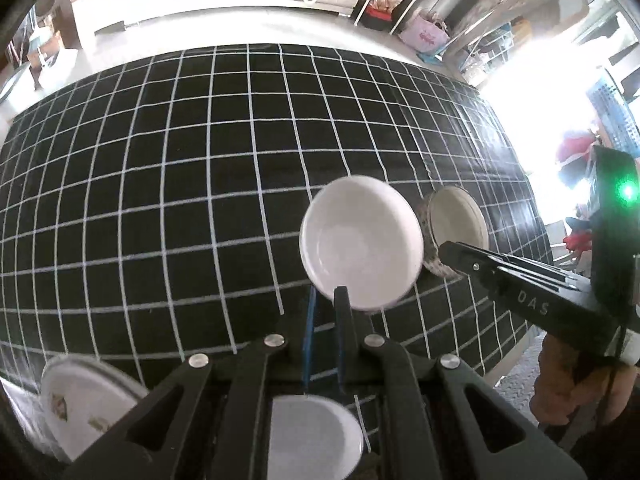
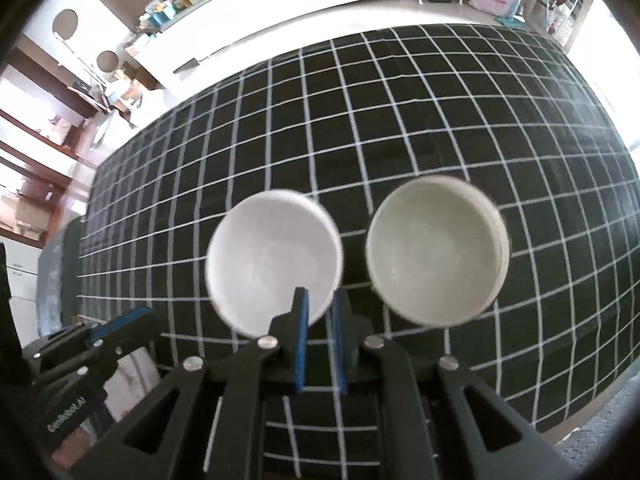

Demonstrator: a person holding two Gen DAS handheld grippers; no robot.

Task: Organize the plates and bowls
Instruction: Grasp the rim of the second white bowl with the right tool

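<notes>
In the left wrist view my left gripper [image 1: 326,296] is shut on the near rim of a white bowl [image 1: 360,240], held tilted above the black checked tablecloth [image 1: 160,180]. A speckled grey bowl [image 1: 456,228] stands just right of it, with my right gripper's fingers [image 1: 460,258] in front of it. In the right wrist view my right gripper [image 2: 320,300] is shut on the rim of a white bowl [image 2: 274,268]. The grey bowl [image 2: 438,252] sits to its right. My left gripper [image 2: 120,320] shows at lower left.
A patterned white plate [image 1: 84,404] lies at the table's near left corner. Another white bowl [image 1: 312,436] sits below my left gripper. The table's right edge [image 1: 532,320] is close. Shelves and clutter line the far wall.
</notes>
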